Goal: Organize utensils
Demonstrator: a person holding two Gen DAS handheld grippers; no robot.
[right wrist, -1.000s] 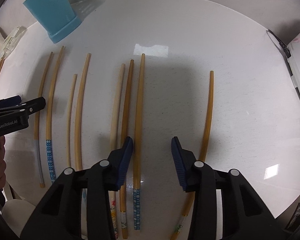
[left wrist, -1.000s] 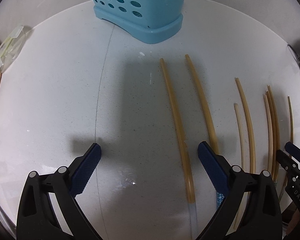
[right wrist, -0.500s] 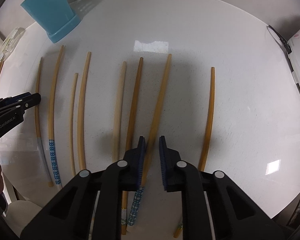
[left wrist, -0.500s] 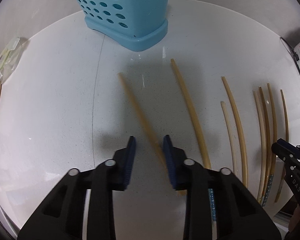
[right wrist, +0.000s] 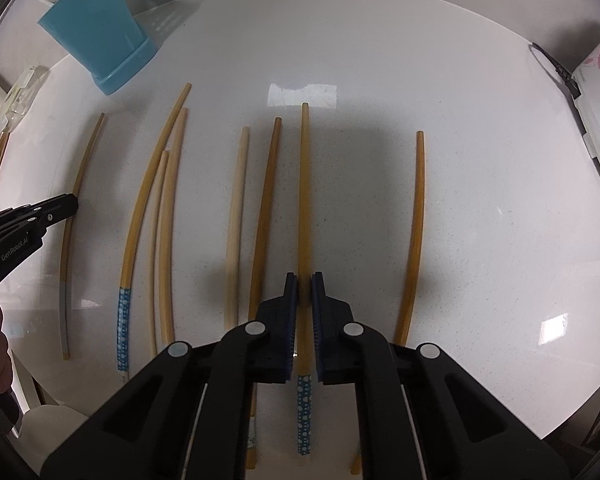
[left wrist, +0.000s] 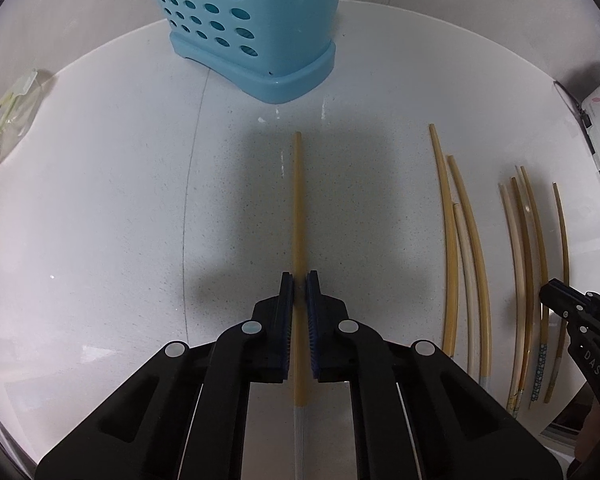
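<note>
My left gripper is shut on a grey-ended chopstick that points toward the blue perforated utensil holder. My right gripper is shut on a blue-dotted chopstick, held straight ahead above the white table. Several more chopsticks lie in a row on the table; they show in the right wrist view and at the right of the left wrist view. The holder also shows at the far left of the right wrist view.
A white case with a pink flower print and a black cable lie at the table's right edge. A clear plastic wrapper lies at the left edge. The other gripper shows at each view's side.
Both grippers closed from open onto a chopstick each. The held chopsticks swung straight between the fingers. The left gripper moved closer to the blue holder.
</note>
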